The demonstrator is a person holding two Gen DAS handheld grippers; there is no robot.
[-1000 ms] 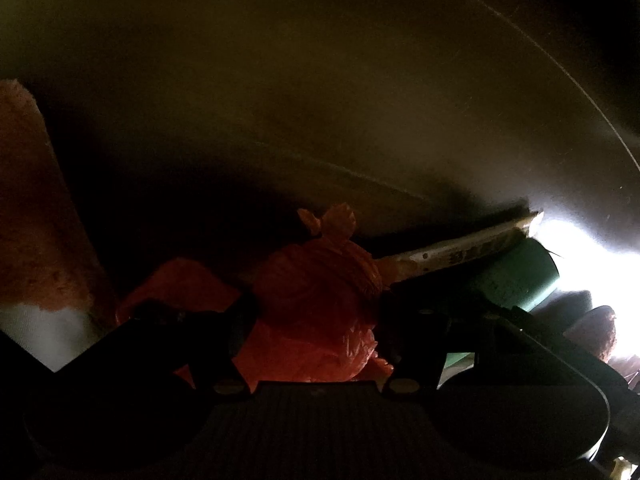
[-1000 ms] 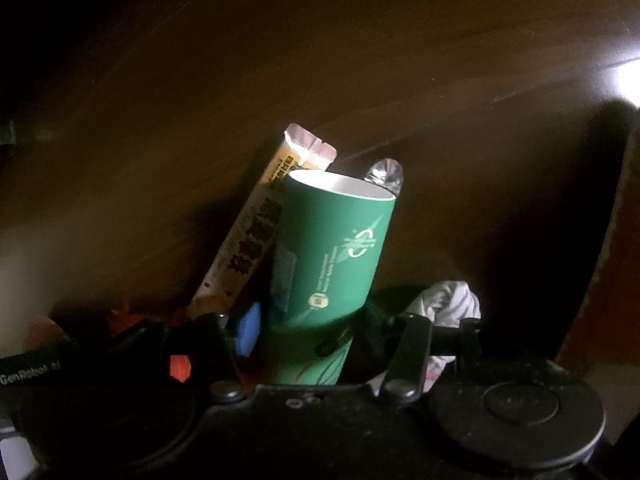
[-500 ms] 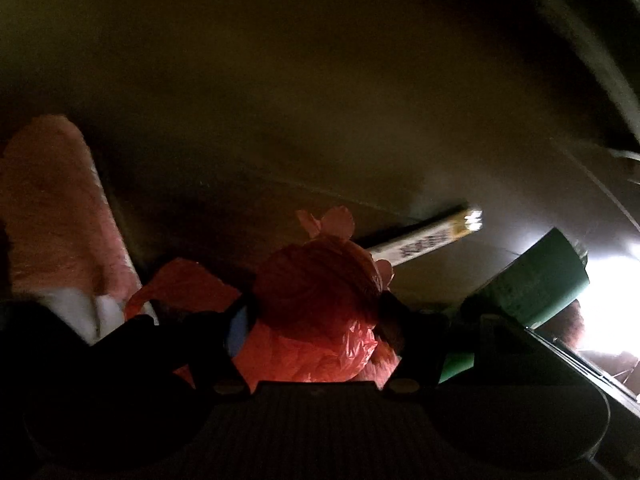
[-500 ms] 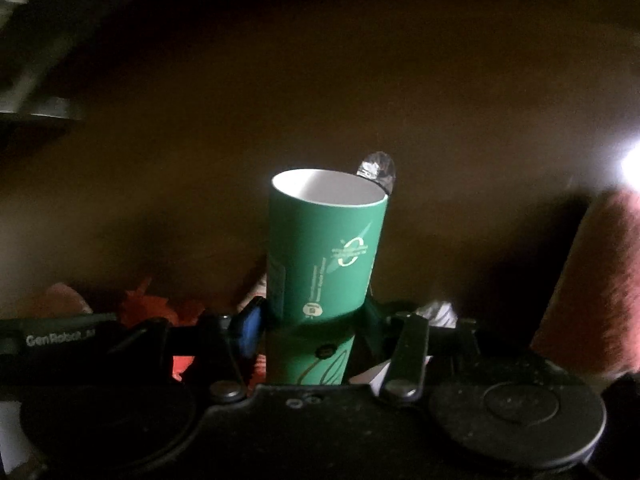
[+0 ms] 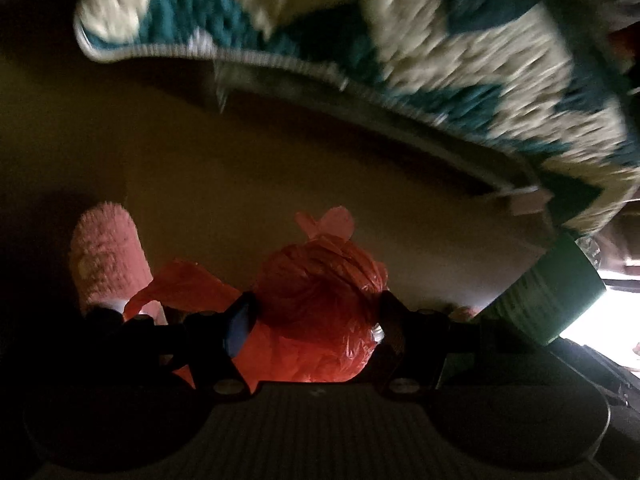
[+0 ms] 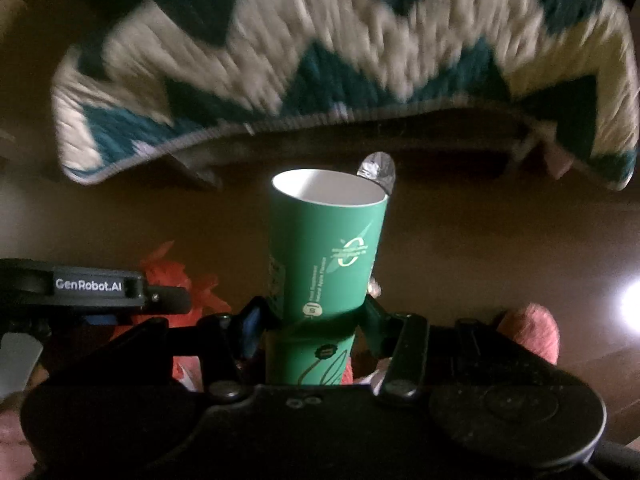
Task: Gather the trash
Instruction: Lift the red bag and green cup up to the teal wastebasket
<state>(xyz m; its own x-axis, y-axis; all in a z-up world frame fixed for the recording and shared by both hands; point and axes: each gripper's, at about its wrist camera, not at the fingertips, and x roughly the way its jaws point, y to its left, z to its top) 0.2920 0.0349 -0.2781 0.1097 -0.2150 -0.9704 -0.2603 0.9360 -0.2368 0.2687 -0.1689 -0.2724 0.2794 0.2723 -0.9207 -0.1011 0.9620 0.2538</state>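
Observation:
My left gripper (image 5: 316,316) is shut on a crumpled red plastic bag (image 5: 320,300) that bulges between its fingers. My right gripper (image 6: 316,316) is shut on a green paper cup (image 6: 324,256), held upright with its white inside showing. A clear crinkled wrapper tip (image 6: 376,168) sticks up behind the cup's rim. The cup also shows at the right of the left wrist view (image 5: 548,292), and the red bag at the left of the right wrist view (image 6: 180,280). Both grippers are side by side above a dim brown floor.
A teal and cream zigzag rug (image 5: 400,40) fills the upper part of both views (image 6: 320,48), its edge lifted. A pink fuzzy slipper (image 5: 104,256) is at lower left, also seen in the right wrist view (image 6: 532,328). Bright light glares at the right (image 5: 600,312).
Both grippers have lifted and tilted up with their loads; the rug has come into view. The yellow wrapper stick that lay beside the cup is no longer visible.

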